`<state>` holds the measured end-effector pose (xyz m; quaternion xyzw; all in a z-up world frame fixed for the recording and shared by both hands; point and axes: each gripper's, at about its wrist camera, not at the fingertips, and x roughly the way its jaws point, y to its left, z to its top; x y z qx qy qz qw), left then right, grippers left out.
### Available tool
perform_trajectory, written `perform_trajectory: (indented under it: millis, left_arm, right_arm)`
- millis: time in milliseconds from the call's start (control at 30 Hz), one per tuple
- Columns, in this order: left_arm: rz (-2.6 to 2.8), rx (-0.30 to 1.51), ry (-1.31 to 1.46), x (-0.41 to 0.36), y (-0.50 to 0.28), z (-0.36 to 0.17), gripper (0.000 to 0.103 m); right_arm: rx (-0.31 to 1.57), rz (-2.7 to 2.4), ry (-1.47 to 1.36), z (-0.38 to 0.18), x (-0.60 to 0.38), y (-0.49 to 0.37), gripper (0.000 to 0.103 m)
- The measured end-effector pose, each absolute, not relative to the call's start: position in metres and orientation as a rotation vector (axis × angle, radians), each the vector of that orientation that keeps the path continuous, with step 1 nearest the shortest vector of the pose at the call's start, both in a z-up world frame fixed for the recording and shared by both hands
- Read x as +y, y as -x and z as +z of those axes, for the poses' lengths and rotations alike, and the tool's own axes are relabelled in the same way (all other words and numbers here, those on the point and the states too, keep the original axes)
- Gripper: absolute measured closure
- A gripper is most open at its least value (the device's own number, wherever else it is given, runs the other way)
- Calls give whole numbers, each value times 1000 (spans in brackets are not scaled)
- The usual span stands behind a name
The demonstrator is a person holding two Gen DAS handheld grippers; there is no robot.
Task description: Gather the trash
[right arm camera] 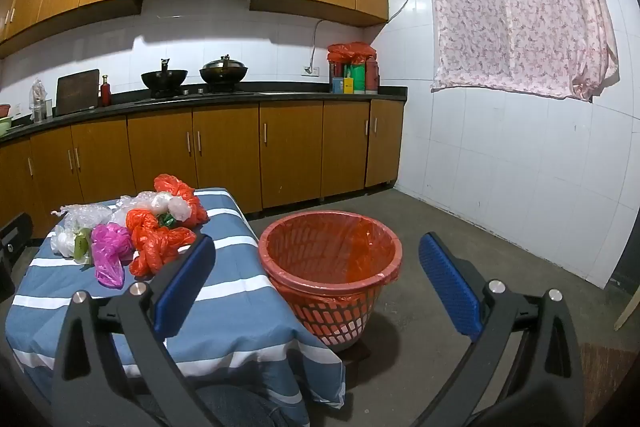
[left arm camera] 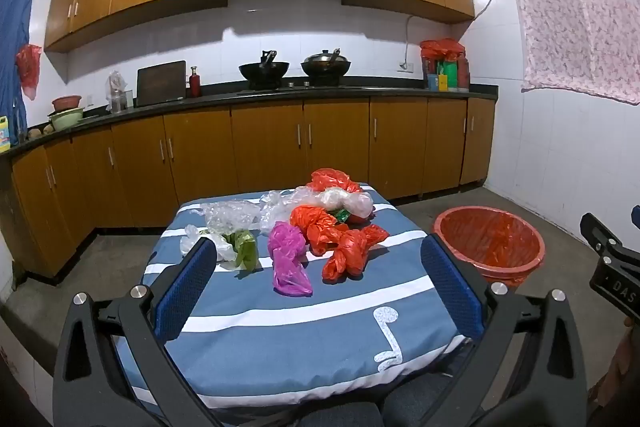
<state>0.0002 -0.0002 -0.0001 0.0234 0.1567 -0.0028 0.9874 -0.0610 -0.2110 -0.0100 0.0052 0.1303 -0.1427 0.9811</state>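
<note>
Left wrist view shows both hand-held grippers [left arm camera: 320,279] [right arm camera: 320,283] spread and empty, crumpled bags [left arm camera: 316,227] heaped on the striped surface [left arm camera: 280,339], so a light pinch could drop one short of the bin [right arm camera: 332,259].

Counts, on the bench [left arm camera: 304,339]:
- red-orange plastic bags [left arm camera: 344,243]: three clumps, perhaps more, tangled
- pink bag [left arm camera: 286,259]: one
- green bag [left arm camera: 244,249]: one
- clear or white bags [left arm camera: 232,217]: roughly four, overlapping

Floor: one red basket [right arm camera: 332,259].
Stove: two woks [left arm camera: 264,69].
</note>
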Motion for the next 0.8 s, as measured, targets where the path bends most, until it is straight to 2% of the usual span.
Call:
perform_trajectory:
  millis: [800]
  left_arm:
    - [-8,315,-40,0,0,0,2]
  right_arm:
    - [264,-286,-13,-8,-211,64,4]
